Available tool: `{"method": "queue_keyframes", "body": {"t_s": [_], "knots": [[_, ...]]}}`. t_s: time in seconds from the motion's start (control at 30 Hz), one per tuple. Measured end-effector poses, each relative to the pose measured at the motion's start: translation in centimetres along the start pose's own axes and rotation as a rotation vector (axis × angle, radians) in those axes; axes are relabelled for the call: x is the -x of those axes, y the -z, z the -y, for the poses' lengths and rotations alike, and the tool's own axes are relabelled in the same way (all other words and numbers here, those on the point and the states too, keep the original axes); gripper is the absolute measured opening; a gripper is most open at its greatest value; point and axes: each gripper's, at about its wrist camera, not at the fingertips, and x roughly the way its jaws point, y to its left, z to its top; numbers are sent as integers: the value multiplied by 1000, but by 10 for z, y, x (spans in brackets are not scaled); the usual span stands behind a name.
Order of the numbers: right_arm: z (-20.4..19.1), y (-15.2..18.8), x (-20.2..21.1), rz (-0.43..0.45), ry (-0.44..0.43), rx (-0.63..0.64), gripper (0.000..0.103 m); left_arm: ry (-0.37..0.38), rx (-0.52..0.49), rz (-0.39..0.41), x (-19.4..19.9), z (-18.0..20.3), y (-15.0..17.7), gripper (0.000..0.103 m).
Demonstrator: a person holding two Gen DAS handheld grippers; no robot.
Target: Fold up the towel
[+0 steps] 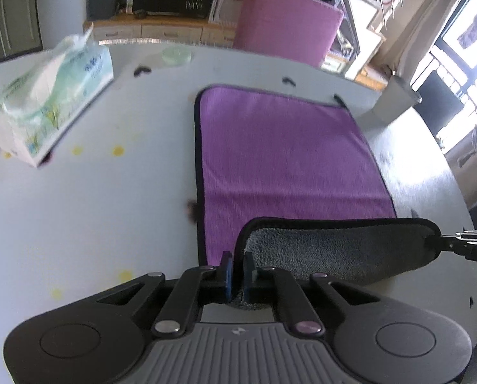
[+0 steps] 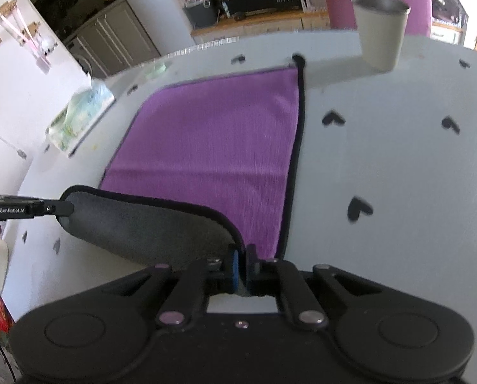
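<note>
A purple towel (image 1: 286, 153) with a black hem and a grey underside lies flat on the white table (image 1: 110, 224); it also shows in the right wrist view (image 2: 213, 147). Its near edge is lifted, grey side (image 1: 328, 252) up. My left gripper (image 1: 237, 264) is shut on the near left corner of the towel. My right gripper (image 2: 242, 257) is shut on the near right corner, and it also shows at the right edge of the left wrist view (image 1: 443, 240). The left gripper shows at the left of the right wrist view (image 2: 62, 208).
A tissue pack (image 1: 50, 102) lies on the table's far left. A grey cup (image 2: 380, 28) stands at the far right. A pink chair back (image 1: 286, 22) rises behind the table. Black heart marks (image 2: 332, 118) dot the tabletop.
</note>
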Motion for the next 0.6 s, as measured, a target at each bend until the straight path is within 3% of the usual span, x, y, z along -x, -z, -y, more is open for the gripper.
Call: {"method": "queue_keyframes", "body": {"t_s": [0.6], "knots": [[-10,-52,31,240,9,-35,4,-23,61,252,34,14,-51,6]]}}
